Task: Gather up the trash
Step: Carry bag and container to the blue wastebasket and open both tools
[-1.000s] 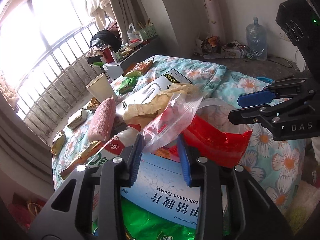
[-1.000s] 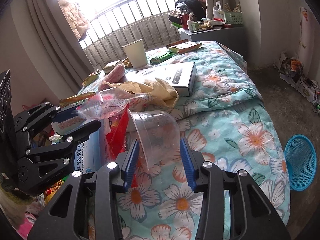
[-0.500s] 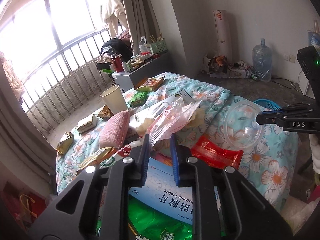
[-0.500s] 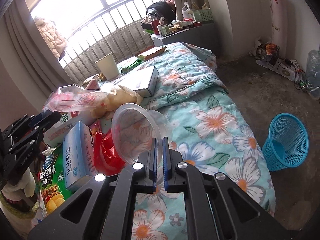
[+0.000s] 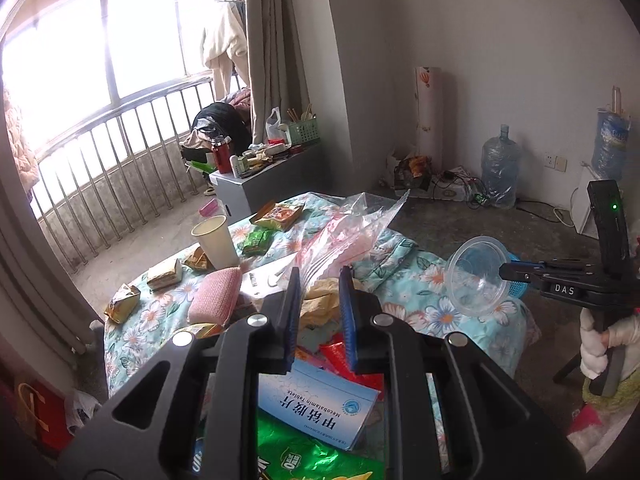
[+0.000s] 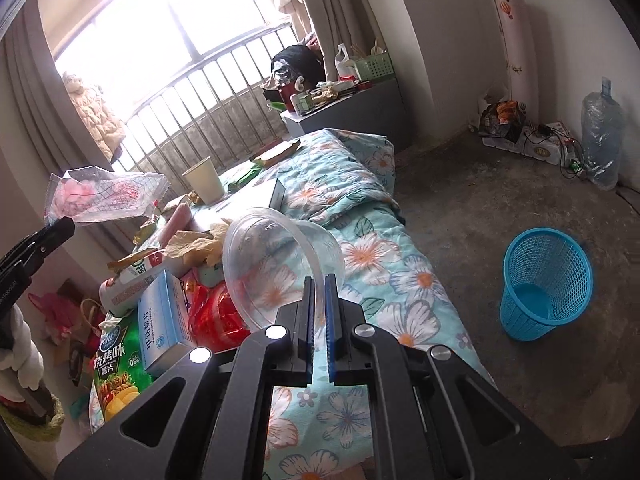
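My left gripper (image 5: 319,280) is shut on a crumpled clear plastic bag with pink print (image 5: 345,231) and holds it up above the bed; the bag also shows in the right wrist view (image 6: 105,195). My right gripper (image 6: 319,282) is shut on the rim of a clear plastic bowl (image 6: 280,256), lifted over the floral bedspread (image 6: 400,280). From the left wrist view the bowl (image 5: 478,276) hangs at the right gripper's tips. A blue mesh trash basket (image 6: 546,282) stands on the floor to the right of the bed.
On the bed lie a paper cup (image 5: 215,241), a pink sponge (image 5: 216,295), snack packets (image 5: 276,215), a blue-white tablet box (image 5: 316,402), a red wrapper (image 6: 214,316) and a green chip bag (image 6: 114,376). A water jug (image 6: 602,136) stands by the wall.
Both grippers closed, the left on the plastic bag and the right on the bowl's rim, and both rose from the bed. The views now take in more floor and the basket.
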`<state>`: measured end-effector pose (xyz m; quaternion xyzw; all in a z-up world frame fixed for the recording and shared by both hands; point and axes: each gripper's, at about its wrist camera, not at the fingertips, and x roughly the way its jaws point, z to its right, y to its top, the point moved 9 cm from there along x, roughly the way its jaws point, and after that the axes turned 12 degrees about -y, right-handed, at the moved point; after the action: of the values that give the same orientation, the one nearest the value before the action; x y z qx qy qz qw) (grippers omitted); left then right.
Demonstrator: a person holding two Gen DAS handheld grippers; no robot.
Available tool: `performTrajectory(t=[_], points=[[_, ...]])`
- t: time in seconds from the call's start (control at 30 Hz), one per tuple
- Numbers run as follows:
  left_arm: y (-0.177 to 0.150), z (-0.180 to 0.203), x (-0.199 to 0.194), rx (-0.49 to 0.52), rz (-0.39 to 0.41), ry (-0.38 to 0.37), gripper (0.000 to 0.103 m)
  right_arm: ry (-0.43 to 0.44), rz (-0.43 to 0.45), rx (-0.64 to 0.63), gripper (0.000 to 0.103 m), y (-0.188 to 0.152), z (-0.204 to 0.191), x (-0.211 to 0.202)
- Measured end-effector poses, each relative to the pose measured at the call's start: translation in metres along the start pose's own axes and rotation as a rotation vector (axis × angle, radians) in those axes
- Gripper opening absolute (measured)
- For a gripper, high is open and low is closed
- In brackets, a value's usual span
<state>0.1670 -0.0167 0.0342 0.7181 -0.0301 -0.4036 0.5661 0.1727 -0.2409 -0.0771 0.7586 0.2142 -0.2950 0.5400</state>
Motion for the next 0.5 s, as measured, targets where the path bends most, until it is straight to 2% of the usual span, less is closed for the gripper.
performTrajectory(t=[0.1, 0.23, 0.4, 0.43, 0.5], points=[[0.022, 0.031, 0.022, 0.010, -0.019, -0.092, 0.016, -0.035, 0.047, 0.062, 0.005, 0.013, 0.034, -0.013], [0.056, 0.090, 0.081, 0.002, -0.081, -0.280, 0.016, -0.120, 0.092, 0.187, 0.005, 0.030, 0.104, -0.020], [0.075, 0.173, 0.195, -0.087, -0.287, -0.543, 0.016, -0.241, 0.084, 0.353, 0.005, 0.033, 0.197, -0.005], [0.075, 0.190, 0.218, -0.083, -0.326, -0.569, 0.017, -0.265, 0.070, 0.376, 0.005, 0.031, 0.212, 0.005], [0.069, 0.221, 0.263, -0.044, -0.398, -0.573, 0.017, -0.302, 0.029, 0.419, 0.005, 0.026, 0.242, 0.029]])
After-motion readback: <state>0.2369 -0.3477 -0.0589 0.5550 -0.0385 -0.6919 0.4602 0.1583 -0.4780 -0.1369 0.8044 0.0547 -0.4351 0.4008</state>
